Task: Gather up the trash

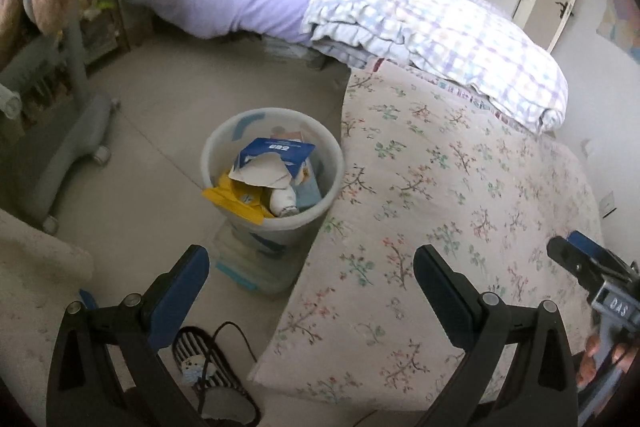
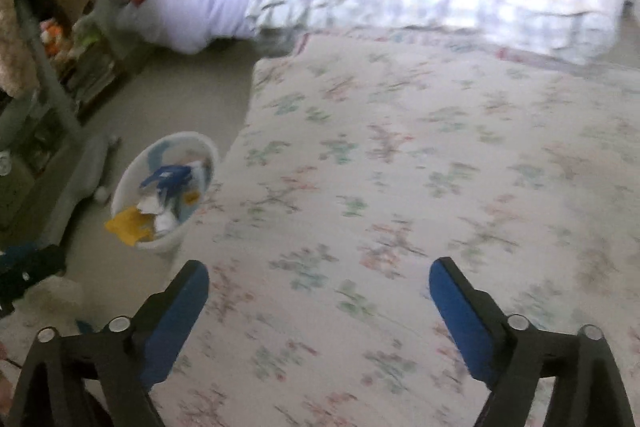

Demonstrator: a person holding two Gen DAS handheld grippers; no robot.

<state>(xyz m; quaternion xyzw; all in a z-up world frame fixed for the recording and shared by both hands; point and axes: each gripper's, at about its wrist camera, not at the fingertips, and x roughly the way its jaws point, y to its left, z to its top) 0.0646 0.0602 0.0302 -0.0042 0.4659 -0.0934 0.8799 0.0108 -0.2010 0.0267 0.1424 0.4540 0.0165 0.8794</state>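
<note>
So both tongs are spread wide and holding nothing. The left tongs (image 1: 311, 269) hang over the spot where the floor meets the edge of the floral bedsheet (image 1: 440, 187), and the right tongs (image 2: 319, 281) are above the same sheet, though that view is pretty blurry. The white trash bin (image 1: 272, 163) sits on the floor right up against the bed, stuffed with a torn blue-and-white box (image 1: 276, 157), a yellow wrapper (image 1: 232, 201) poking over the rim, and a white bottle (image 1: 284, 203). A checked quilt (image 1: 440, 31) is bunched further up the bed.
</note>
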